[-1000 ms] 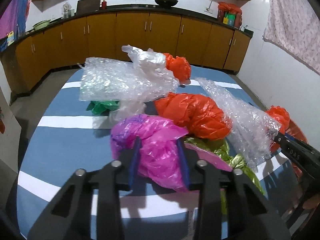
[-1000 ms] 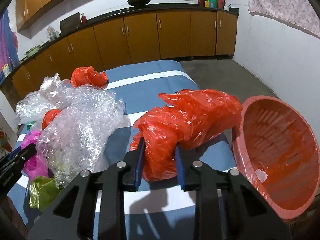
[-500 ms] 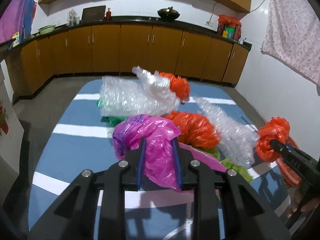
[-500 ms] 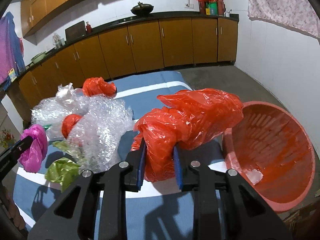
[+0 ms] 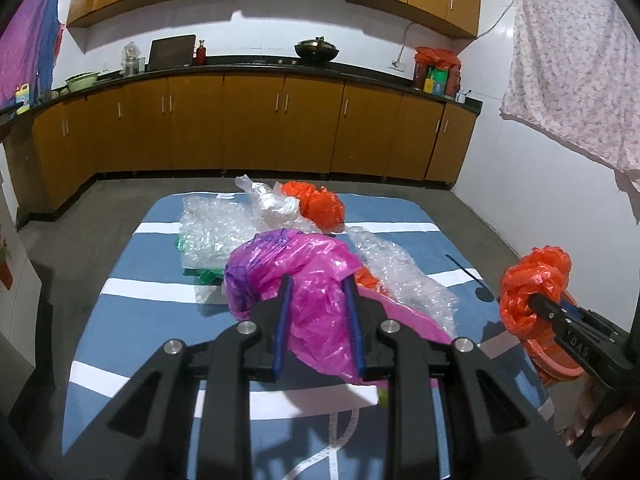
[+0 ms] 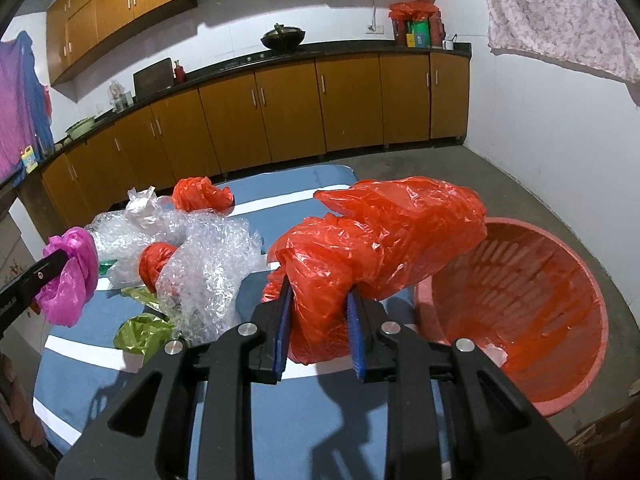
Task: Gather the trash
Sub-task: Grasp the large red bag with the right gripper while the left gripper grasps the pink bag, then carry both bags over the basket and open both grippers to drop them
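Observation:
My left gripper (image 5: 318, 284) is shut on a crumpled pink plastic bag (image 5: 296, 276), lifted above the blue striped bed sheet (image 5: 132, 320). The same pink bag (image 6: 74, 280) shows at the left edge of the right wrist view. My right gripper (image 6: 318, 290) is shut on a big orange plastic bag (image 6: 380, 240), held just left of the red basket (image 6: 516, 320) that stands beside the bed. In the left wrist view that orange bag (image 5: 532, 288) hangs at the right, over the basket's rim (image 5: 560, 372).
On the sheet lie bubble wrap (image 6: 208, 268), a clear bag (image 5: 272, 204), two more orange bags (image 6: 202, 196) (image 6: 158, 262) and green wrappers (image 6: 140, 332). Wooden cabinets (image 5: 256, 124) line the far wall. A person's fingers (image 5: 592, 428) show at the lower right.
Both grippers rose with their bags; the pink bag came up off the sheet, and the left jaws narrowed on it. The orange bag now hangs higher, beside the basket.

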A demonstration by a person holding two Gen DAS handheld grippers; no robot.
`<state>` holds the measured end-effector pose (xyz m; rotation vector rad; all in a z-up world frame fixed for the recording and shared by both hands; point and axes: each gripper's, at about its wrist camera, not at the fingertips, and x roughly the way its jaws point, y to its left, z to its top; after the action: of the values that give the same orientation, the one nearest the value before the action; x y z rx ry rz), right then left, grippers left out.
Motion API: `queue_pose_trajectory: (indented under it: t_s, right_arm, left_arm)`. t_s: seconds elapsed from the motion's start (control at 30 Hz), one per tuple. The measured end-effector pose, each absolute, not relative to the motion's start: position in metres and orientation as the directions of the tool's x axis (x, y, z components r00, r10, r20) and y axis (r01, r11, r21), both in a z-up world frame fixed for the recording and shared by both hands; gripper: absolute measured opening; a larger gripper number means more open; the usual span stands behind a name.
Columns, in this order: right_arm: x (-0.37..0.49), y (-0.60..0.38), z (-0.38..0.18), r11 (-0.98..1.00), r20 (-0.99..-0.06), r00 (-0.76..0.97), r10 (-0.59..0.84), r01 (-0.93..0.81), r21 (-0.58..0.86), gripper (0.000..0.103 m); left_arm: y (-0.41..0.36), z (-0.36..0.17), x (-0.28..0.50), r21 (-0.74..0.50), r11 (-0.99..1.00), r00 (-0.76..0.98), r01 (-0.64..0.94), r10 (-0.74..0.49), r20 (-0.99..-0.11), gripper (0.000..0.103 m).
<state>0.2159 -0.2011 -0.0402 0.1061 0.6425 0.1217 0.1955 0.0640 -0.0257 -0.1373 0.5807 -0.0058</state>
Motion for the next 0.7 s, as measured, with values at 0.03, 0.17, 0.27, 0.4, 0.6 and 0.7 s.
queue_pose_trajectory:
  t_s: [0.03,0.17,0.27,0.4,0.6,0.7]
  right_arm:
    - [0.215,-0.201,-0.04,0.987,-0.59,0.794,0.146,-0.08,0.137,0.025]
    - [0.213,-0.203,-0.04,0.987,-0.588,0.795,0.146,-0.079,0.139,0.025]
    - [0.209,-0.209,-0.037,0.987,-0.581,0.801,0.142,-0.072,0.141,0.025]
    - [0.203,-0.223,-0.031,0.991,-0.571,0.813,0.11,-0.043,0.131,0.025]
    - [0.19,-0.257,-0.025,0.994,-0.562,0.826,0.035,0.03,0.106,0.025]
    - [0.184,-0.277,-0.024,0.992,-0.56,0.829,-0.007,0.076,0.1,0.025]
  left_arm:
    - [0.063,-0.025,0.195,-0.13,0.991,0.836,-0.032,-0.045,-0.546,0.025]
    - [0.059,-0.023,0.195,-0.13,0.991,0.836,-0.03,-0.046,-0.546,0.025]
    - [0.052,-0.021,0.195,-0.128,0.992,0.838,-0.013,-0.059,-0.543,0.025]
    - [0.035,-0.014,0.196,-0.135,0.99,0.843,0.029,-0.097,-0.529,0.025]
    - [-0.001,-0.009,0.204,-0.157,0.981,0.836,0.111,-0.178,-0.518,0.025]
    - [-0.03,-0.009,0.209,-0.157,0.972,0.825,0.176,-0.233,-0.514,0.025]
